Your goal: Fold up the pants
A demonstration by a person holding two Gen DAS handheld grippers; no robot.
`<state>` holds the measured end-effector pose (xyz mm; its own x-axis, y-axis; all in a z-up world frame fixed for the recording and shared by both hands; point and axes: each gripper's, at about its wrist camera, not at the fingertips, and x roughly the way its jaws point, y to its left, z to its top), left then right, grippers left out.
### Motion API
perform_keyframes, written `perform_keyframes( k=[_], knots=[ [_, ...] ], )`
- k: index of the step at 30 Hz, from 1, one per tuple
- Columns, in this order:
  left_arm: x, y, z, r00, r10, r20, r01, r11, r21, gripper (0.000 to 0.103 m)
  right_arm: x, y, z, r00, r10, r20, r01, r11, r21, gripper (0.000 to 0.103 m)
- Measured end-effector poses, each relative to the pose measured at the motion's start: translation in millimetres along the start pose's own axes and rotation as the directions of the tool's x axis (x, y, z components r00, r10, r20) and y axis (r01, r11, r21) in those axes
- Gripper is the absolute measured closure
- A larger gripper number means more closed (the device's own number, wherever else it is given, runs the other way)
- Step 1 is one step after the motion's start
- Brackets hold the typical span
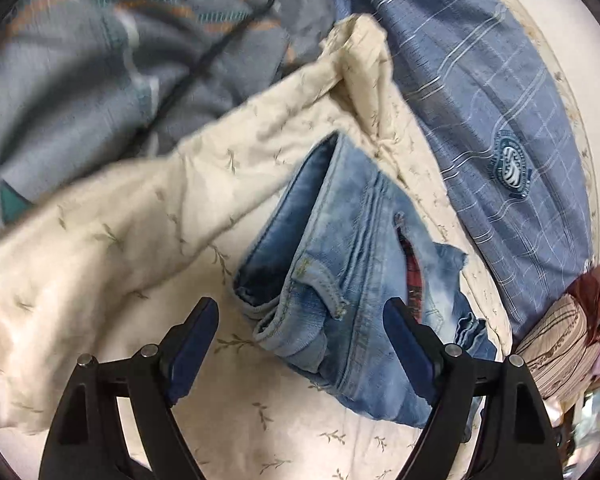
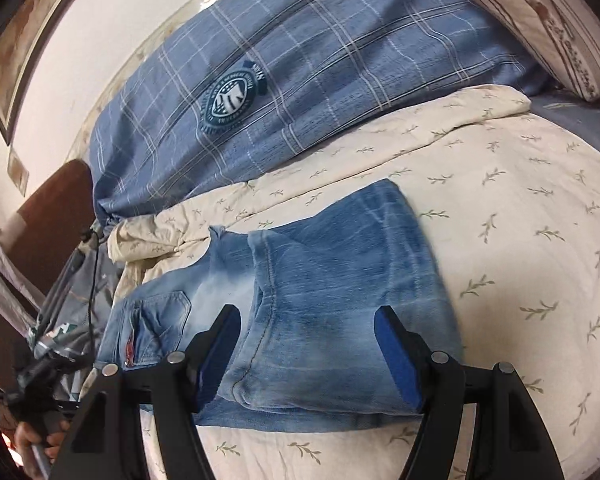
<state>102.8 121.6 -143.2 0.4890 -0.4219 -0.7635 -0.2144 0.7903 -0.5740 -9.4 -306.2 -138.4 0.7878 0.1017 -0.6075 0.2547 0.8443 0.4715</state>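
Light blue jeans [image 1: 340,264] lie folded in a compact stack on a cream bedsheet with a leaf print [image 1: 140,240]. In the left wrist view my left gripper [image 1: 300,312] is open, its blue-padded fingers either side of the jeans' waistband end, just above it. In the right wrist view the jeans [image 2: 340,264] lie flat, back pocket at the left. My right gripper [image 2: 308,320] is open over the folded legs, fingers apart and holding nothing. The other gripper and a hand [image 2: 40,436] show at lower left.
A blue plaid pillow with a round badge [image 2: 300,80] lies behind the jeans. A striped beige pillow [image 2: 540,20] is at the back right. A grey patterned quilt [image 1: 100,60] and a black cable [image 1: 220,44] lie beyond the bunched sheet. The wall is at left.
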Motion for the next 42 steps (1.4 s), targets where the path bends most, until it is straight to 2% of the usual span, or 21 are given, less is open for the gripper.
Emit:
perform_keyframes(
  k=[4,5,9,11,13,16,19,21,22,23,25,27,30,31,32,37,39,42],
  knots=[
    [25,3,2,0.998,-0.051,-0.043,0.049,0.998,-0.035,0.018,-1,-2,0,1.000,0.003,-0.006,-0.003,1.000,-0.002,0.030],
    [32,2,1,0.997,-0.042,-0.059,0.040,0.999,-0.030,0.018,0,-2,0,1.000,0.004,-0.009,-0.004,1.000,-0.002,0.030],
    [30,-9,-2,0.999,-0.047,-0.027,0.047,0.999,0.004,0.019,5,3,-2,1.000,0.006,-0.021,-0.007,1.000,-0.014,0.030],
    [30,-10,-1,0.999,-0.033,-0.021,0.033,0.999,0.012,0.038,7,7,-3,1.000,0.007,-0.027,-0.008,1.000,-0.026,0.030],
    [26,-7,0,0.999,-0.031,-0.009,0.031,0.999,0.014,0.050,10,9,-5,0.999,0.005,-0.033,-0.007,0.999,-0.036,0.030],
    [17,-9,1,0.999,-0.036,0.009,0.036,0.999,0.032,0.056,13,11,-6,0.999,0.005,-0.044,-0.006,0.999,-0.038,0.030],
    [12,-19,1,0.999,-0.022,0.032,0.019,0.997,0.080,0.056,15,12,-7,0.999,0.003,-0.053,-0.005,0.999,-0.035,0.030],
    [20,-23,1,1.000,0.004,0.015,-0.005,0.997,0.081,0.046,17,12,-8,0.998,0.004,-0.060,-0.007,0.999,-0.036,0.030],
    [25,-21,1,1.000,0.005,-0.003,-0.004,0.998,0.064,0.031,17,13,-8,0.998,0.004,-0.060,-0.006,0.999,-0.039,0.030],
    [30,-16,2,1.000,-0.002,-0.021,0.003,0.999,0.040,0.024,16,13,-9,0.998,0.003,-0.060,-0.006,0.999,-0.042,0.030],
    [36,-9,2,1.000,-0.023,-0.022,0.023,1.000,0.003,0.024,16,13,-9,0.998,0.001,-0.060,-0.004,0.999,-0.045,0.030],
    [34,-12,0,1.000,-0.015,0.002,0.015,1.000,0.025,0.024,16,11,-9,0.998,-0.002,-0.065,-0.001,0.999,-0.039,0.030],
    [32,-14,0,1.000,0.013,0.021,-0.014,0.999,0.051,0.047,18,8,-8,0.997,0.008,-0.078,-0.009,1.000,-0.018,0.030],
    [28,-13,0,0.999,0.019,0.041,-0.020,0.999,0.047,0.058,18,8,-8,0.997,0.013,-0.078,-0.014,1.000,-0.016,0.030],
    [26,-14,0,0.999,0.012,0.046,-0.014,0.999,0.044,0.061,18,9,-8,0.997,0.017,-0.074,-0.018,1.000,-0.021,0.030],
    [18,-23,1,0.997,0.008,0.071,-0.014,0.996,0.089,0.067,18,27,-13,0.994,0.066,-0.081,-0.075,0.992,-0.104,0.030],
    [13,-28,0,0.996,0.001,0.089,-0.011,0.994,0.112,0.069,24,35,-18,0.994,0.047,-0.102,-0.062,0.987,-0.152,0.031],
    [13,-33,2,0.996,0.022,0.091,-0.034,0.991,0.132,0.068,45,35,-28,0.981,-0.035,-0.192,-0.002,0.982,-0.187,0.032]
  ],
)
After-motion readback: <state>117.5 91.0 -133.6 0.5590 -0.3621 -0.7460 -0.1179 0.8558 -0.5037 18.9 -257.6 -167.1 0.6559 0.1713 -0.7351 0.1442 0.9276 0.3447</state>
